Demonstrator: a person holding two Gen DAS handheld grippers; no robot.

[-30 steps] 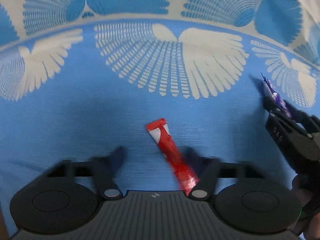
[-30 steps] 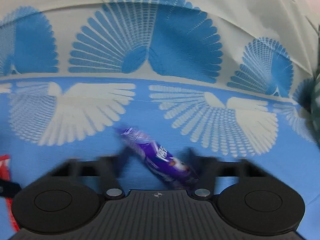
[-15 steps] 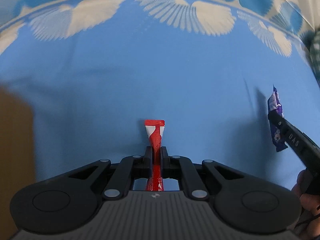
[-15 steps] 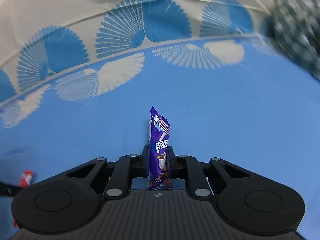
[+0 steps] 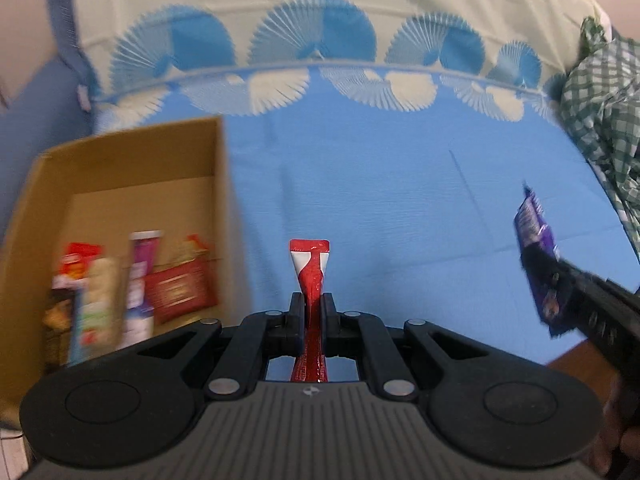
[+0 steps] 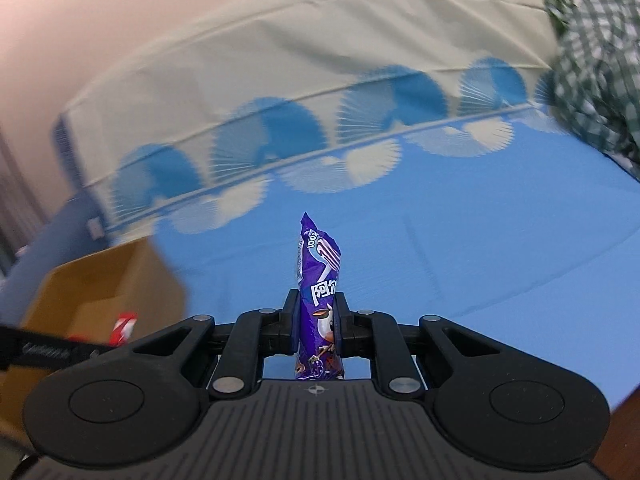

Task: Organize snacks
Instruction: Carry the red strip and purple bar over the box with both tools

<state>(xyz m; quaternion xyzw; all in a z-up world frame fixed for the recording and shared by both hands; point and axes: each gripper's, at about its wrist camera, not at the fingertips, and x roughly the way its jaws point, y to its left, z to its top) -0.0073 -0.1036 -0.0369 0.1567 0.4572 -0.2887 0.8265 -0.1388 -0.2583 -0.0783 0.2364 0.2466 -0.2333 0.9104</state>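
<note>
Two grippers (image 5: 311,316) (image 6: 317,320), one snack (image 5: 310,280) (image 6: 318,280) each.

Right claw (image 6: 316,320) clamped on upright purple snack packet (image 6: 319,280), blue patterned bed sheet (image 6: 460,240) below, open cardboard box (image 6: 100,292) at left, green checked cloth (image 6: 596,72) top right

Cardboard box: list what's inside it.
Inside the cardboard box stand several blurred snack packets: a red one, a purple-and-white one, a pale one. Anything beneath them is hidden.

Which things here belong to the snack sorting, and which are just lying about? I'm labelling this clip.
Job: red snack stick in left gripper; purple snack packet in right gripper; cardboard box holding snacks.
Lying about: blue bedsheet; green checked cloth.
</note>
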